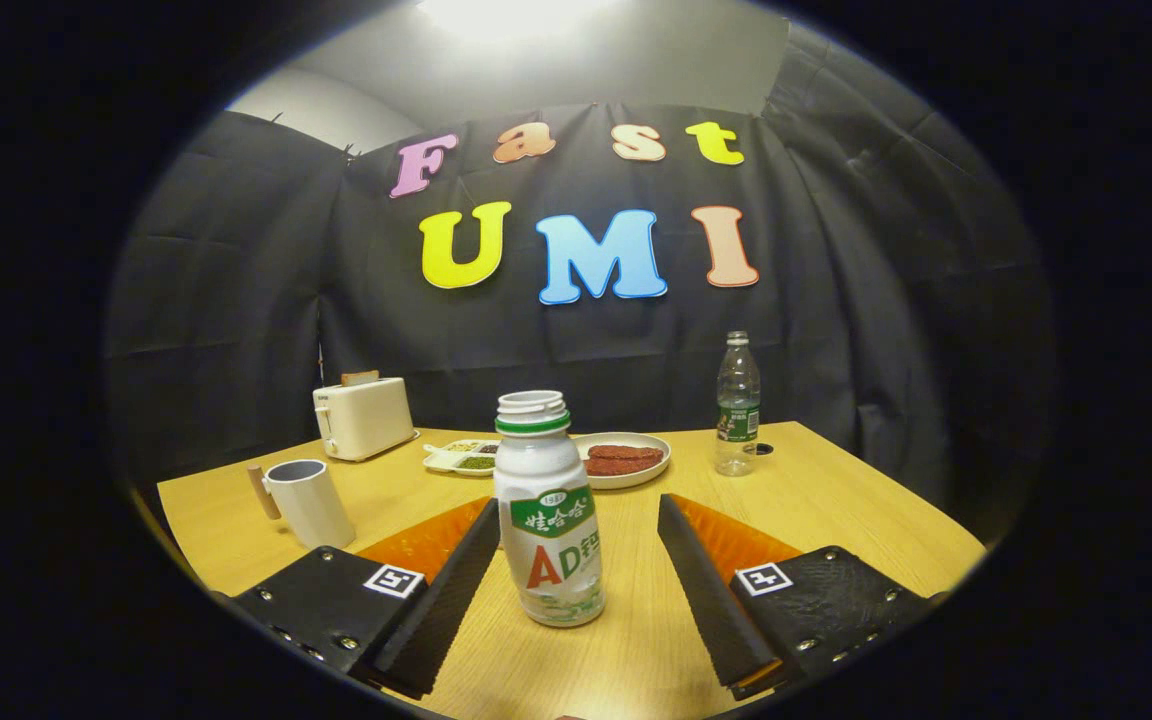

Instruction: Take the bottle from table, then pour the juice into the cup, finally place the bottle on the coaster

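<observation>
White plastic, cap already off: the bottle (548, 510) stands upright on the table (836, 500) between the two fingers of the claw (576, 575), nearer the left finger, with a clear gap to the right one. The claw is spread wide and holds nothing; whether the left finger touches the bottle's side I cannot tell.

By the look of it the bottle is small, light and thin-walled, so a hard squeeze may dent it and push juice out of the open neck. The printed sleeve looks smooth and could slip. The best hold seems to be on the straight body, around the label, below the shoulder, keeping it level until it is over the cup.

Counted: one white bottle; one white cup (308, 500) with a wooden handle, beyond and to the left of the left finger; one clear water bottle (737, 405) far ahead to the right; one toaster (364, 417); one round plate (626, 460); one divided dish (461, 457). Which item is the coaster, I cannot tell.
</observation>
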A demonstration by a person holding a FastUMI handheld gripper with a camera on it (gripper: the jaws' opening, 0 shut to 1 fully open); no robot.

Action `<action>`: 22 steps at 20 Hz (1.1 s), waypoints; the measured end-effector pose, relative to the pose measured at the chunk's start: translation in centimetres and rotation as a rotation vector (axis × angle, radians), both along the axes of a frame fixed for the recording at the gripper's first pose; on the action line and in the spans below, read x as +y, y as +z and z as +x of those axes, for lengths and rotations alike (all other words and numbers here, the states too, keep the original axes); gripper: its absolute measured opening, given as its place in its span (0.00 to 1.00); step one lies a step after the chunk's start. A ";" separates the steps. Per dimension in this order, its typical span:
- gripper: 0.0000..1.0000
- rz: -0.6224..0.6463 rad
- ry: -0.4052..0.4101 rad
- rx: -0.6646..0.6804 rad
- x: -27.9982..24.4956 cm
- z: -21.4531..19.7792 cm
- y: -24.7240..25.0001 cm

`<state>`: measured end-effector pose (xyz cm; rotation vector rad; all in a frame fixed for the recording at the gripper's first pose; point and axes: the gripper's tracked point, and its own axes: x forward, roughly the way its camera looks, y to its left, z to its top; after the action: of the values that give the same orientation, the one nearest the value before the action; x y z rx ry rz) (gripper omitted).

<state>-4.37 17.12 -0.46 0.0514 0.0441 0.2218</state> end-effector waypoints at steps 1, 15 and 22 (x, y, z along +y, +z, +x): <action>0.98 -0.001 0.001 -0.002 0.2 0.1 0.0; 0.91 -0.104 -0.035 0.063 2.0 5.3 -3.5; 0.69 -0.137 -0.033 0.051 2.3 5.5 -3.3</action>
<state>1.14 19.39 -3.71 -0.0786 0.1089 0.1838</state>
